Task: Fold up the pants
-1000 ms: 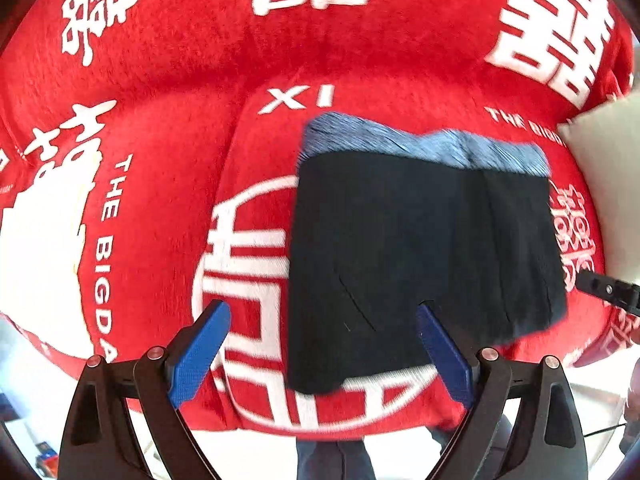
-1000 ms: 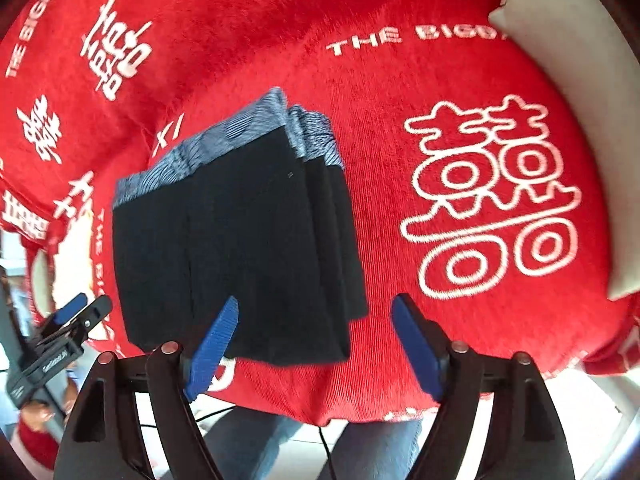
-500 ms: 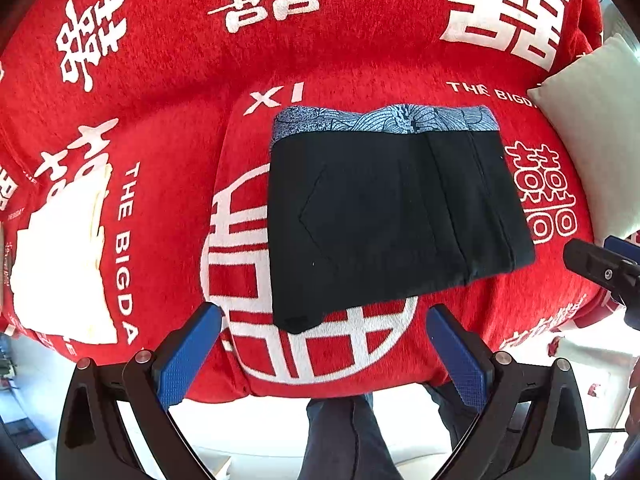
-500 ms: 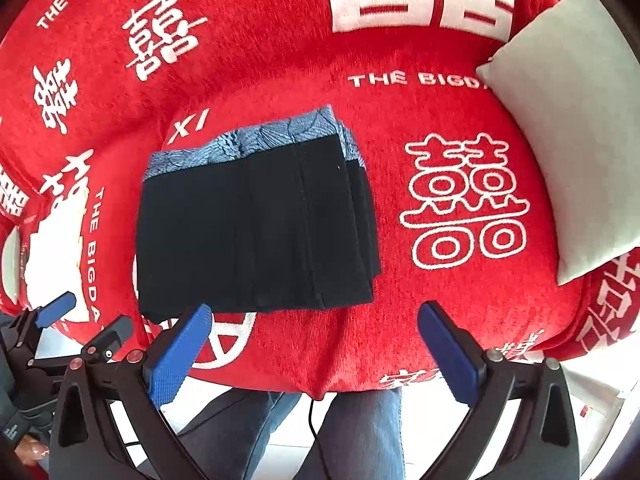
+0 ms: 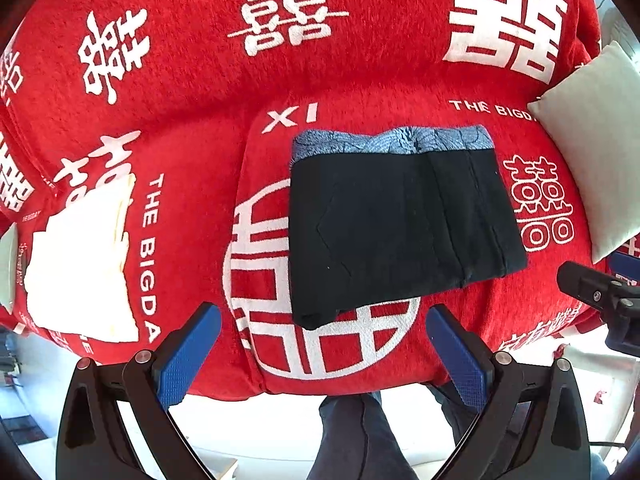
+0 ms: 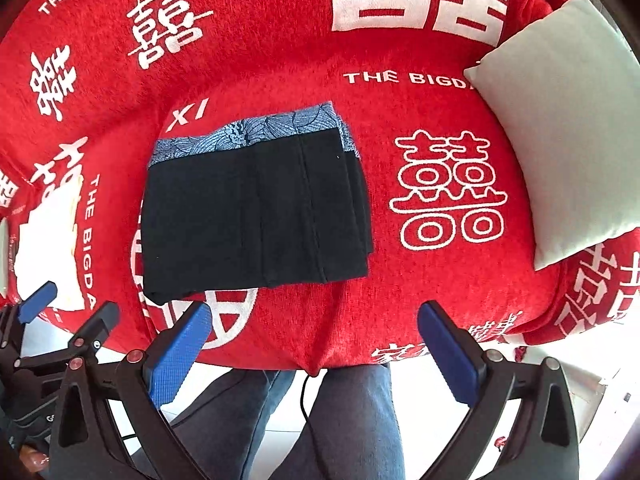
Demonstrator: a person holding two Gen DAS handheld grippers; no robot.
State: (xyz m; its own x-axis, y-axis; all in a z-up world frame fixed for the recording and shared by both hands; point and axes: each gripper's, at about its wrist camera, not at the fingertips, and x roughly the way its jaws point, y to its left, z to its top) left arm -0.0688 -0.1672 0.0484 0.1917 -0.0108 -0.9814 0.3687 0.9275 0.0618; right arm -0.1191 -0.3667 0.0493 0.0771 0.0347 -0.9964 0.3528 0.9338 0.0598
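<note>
Black pants [image 5: 396, 236] [image 6: 252, 220] lie folded into a compact rectangle on the red sofa seat, their blue patterned waistband [image 5: 390, 142] along the far edge. High above the sofa's front edge, my left gripper [image 5: 324, 344] hangs open and empty, with the pants beyond its fingertips. My right gripper [image 6: 314, 344] is also open and holds nothing, raised over the seat front to the right of the pants. Each gripper shows at the edge of the other's view.
A red cover [image 5: 280, 60] with white characters drapes the sofa. A pale cushion [image 6: 568, 120] leans at the right end. A folded white cloth [image 5: 80, 256] lies at the left. A person's legs in jeans [image 6: 328, 420] stand below the seat front.
Both grippers rose and drew back from the pants toward the sofa's front edge, and their jaws spread wider. The folded pants stayed in place.
</note>
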